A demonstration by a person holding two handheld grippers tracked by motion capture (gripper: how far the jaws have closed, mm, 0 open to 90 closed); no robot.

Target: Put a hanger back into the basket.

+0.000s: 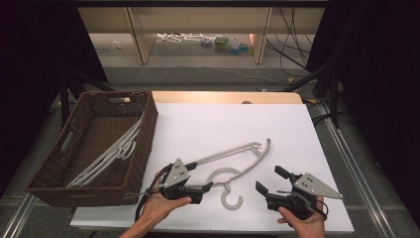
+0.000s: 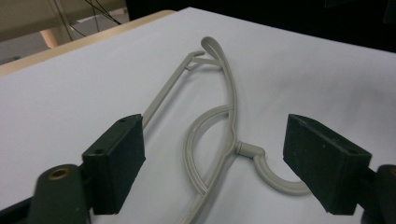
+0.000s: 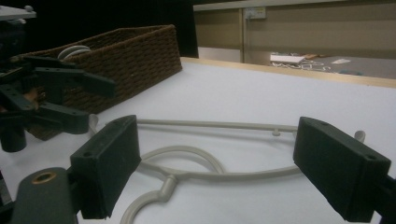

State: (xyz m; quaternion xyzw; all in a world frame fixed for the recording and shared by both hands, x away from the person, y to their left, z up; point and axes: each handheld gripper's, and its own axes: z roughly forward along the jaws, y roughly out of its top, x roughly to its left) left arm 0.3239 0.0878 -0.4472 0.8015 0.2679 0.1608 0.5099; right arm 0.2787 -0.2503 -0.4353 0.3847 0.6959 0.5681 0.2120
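Both grippers stand wide apart and grip nothing: the left gripper [image 1: 204,188] straddles the near end of a pale grey plastic hanger [image 1: 236,163] lying on the white table [image 1: 218,124], the right gripper [image 1: 270,182] just beside its hook. Farther left, a brown woven basket [image 1: 143,139] holds similar hangers [image 1: 106,158], partly hidden by its wall.

- The surface [image 1: 208,124] is a white rectangular top with a pale wooden strip [image 1: 223,96] showing along its far edge.
- A grey plastic clothes hanger [image 1: 233,166] lies flat on the surface, near the front and about midway across, its hook [image 1: 232,198] curling toward the near edge and its arm tip pointing to the far right.
- A dark brown woven basket [image 1: 143,144] stands at the left side, overhanging the surface's left edge; light-coloured hangers [image 1: 106,156] lie inside it.
- The far and right parts of the surface are plain white.
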